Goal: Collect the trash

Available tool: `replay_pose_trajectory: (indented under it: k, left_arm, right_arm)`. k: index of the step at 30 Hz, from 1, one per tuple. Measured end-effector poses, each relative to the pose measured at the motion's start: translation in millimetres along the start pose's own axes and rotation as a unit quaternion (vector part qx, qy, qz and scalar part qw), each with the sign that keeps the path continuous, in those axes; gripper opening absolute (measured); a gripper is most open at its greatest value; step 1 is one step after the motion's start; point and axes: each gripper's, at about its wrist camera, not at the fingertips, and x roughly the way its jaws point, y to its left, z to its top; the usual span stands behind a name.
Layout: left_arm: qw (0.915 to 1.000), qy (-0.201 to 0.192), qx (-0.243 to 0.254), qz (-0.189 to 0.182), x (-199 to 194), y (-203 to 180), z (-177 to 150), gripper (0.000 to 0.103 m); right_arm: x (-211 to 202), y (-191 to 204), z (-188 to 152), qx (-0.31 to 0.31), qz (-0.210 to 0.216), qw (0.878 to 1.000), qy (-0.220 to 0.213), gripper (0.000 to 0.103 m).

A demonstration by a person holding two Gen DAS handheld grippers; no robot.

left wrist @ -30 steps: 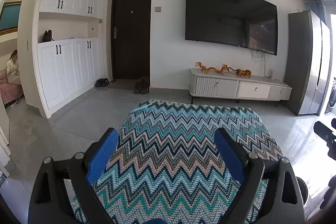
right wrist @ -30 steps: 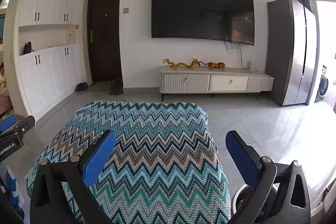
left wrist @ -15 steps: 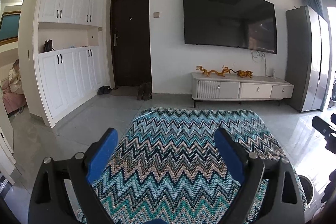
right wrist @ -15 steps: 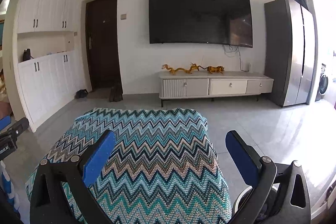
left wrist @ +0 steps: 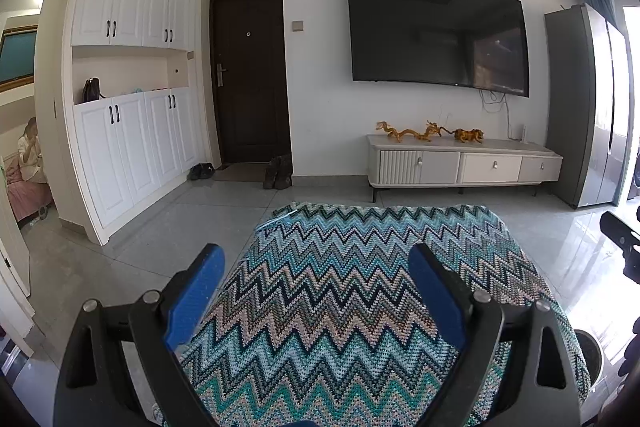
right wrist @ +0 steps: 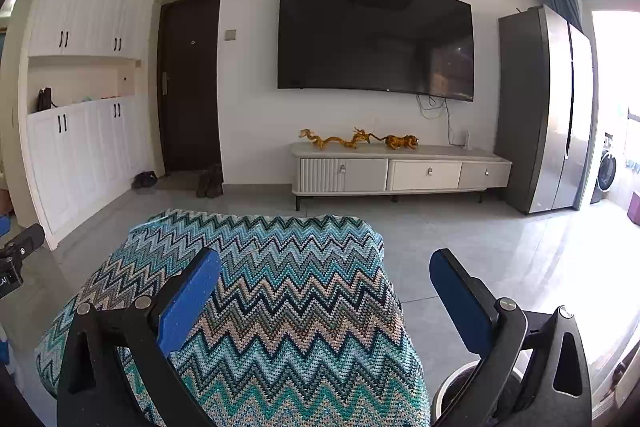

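Both your claws are spread wide and empty: left claw (left wrist: 316, 291), right claw (right wrist: 326, 295), level over the zigzag-covered counter (right wrist: 280, 267). No trash shows; a bin rim (right wrist: 460, 379) sits at five o'clock, nearest your right claw.

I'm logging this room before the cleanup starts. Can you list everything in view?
Zigzag cloth: one, teal and beige, covering the surface below both grippers.
TV: one, black, on the wall.
TV cabinet: one, white, under the TV.
Dragon figurines: golden, on the cabinet; count unclear.
Door: one, dark brown, shut.
Shoes: dark, by the door.
Cupboards: white, left wall.
Fridge: one, grey, right.
Bin: round, beside the cloth, mostly hidden.
Seated person: one, far left doorway.
Left gripper: open, empty.
Right gripper: open, empty.
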Motion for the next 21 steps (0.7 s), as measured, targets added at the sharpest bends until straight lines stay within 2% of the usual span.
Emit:
replay_pose_trajectory:
  k: [21]
  left_arm:
    - [1.0000, -0.002, 0.001, -0.004, -14, -14, -2, 0.093]
  right_arm:
    - [-15, -15, -6, 0.001, 0.007, 1.000, -0.004, 0.103]
